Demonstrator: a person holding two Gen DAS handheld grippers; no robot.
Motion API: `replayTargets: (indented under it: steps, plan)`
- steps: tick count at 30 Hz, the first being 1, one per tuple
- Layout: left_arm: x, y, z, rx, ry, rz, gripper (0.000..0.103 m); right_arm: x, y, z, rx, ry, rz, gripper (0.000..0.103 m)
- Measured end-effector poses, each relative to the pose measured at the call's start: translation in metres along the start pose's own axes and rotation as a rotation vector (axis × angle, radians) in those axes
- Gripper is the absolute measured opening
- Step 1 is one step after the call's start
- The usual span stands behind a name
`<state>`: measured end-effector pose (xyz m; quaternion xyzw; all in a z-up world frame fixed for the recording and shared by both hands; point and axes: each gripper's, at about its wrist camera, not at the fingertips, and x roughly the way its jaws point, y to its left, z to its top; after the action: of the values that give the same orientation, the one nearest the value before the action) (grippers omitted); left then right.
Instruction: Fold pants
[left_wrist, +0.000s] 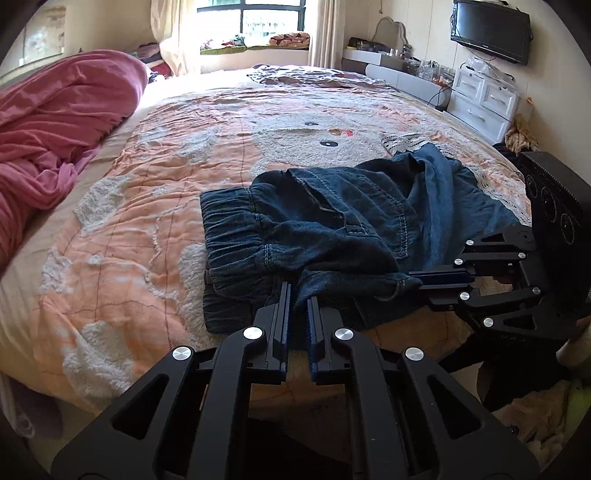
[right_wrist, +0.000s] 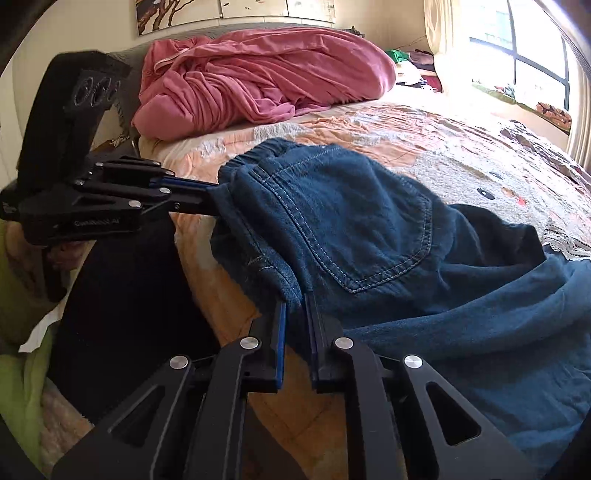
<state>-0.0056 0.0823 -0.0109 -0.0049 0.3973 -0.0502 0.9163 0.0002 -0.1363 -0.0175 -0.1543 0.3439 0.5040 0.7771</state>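
Observation:
Dark blue denim pants (left_wrist: 332, 229) lie bunched and partly folded near the front edge of the bed, elastic waistband to the left. They fill the right wrist view (right_wrist: 369, 229), back pocket up. My left gripper (left_wrist: 298, 293) is shut on the near edge of the fabric; it shows from the side in the right wrist view (right_wrist: 212, 194). My right gripper (right_wrist: 295, 301) is shut on the pants' hem edge; it shows in the left wrist view (left_wrist: 415, 280) at the right.
The bed has an orange and white quilt (left_wrist: 155, 192). A crumpled pink blanket (left_wrist: 55, 122) lies at its head. White drawers (left_wrist: 480, 99) and a wall TV (left_wrist: 491, 29) stand past the far side. The bed's front edge runs just under both grippers.

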Motion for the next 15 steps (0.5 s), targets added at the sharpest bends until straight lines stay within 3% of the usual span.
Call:
replayTargets:
  steps: [14, 15]
  plan:
    - [-0.006, -0.002, -0.007, -0.006, 0.037, 0.009, 0.007, 0.007, -0.003, -0.01, 0.047, 0.001, 0.036, 0.013]
    - [-0.006, -0.002, -0.007, -0.006, 0.039, 0.015, 0.011, 0.006, -0.003, -0.01, 0.051, -0.001, 0.037, 0.013]
